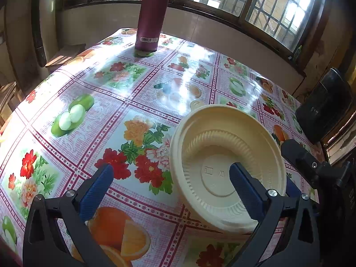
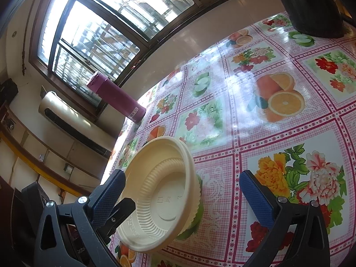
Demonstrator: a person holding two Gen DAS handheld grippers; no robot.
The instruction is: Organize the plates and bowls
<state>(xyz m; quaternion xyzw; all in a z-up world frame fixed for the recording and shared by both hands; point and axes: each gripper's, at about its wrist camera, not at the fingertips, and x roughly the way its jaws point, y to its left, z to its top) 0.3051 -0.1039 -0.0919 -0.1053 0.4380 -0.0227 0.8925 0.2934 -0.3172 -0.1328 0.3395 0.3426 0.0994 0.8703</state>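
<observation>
Left tongs (image 1: 171, 178) up close, spread wide with nothing between the blue pads, one pad (image 1: 244, 189) hanging over the cream bowls (image 1: 222, 155), the other pad out over the flowered cloth. No grip there. Right tongs (image 2: 182, 191) gape just as wide and hold nothing; their left pad (image 2: 106, 198) sits at the bowls' (image 2: 160, 184) rim, whether touching I cannot tell, and the other pad is well clear over the printed peonies. In the left view a black finger of the right tongs pokes in beside the bowls on the right.

The bowls themselves: ribbed cream plastic, nested one inside another, resting on the tabletop (image 1: 111, 111) near its front edge, mouth up. A small tab sticks out past the far rim in the left view.

Further back, glossy cloth with oranges, green apples and red flowers, bright with window glare. Then the purple flask (image 1: 151, 15), upright at the far edge, barcode label low on its side. A dark rounded container (image 2: 311, 6) stands at the far right corner. Behind it all, barred windows (image 1: 267, 6) in dark frames.
</observation>
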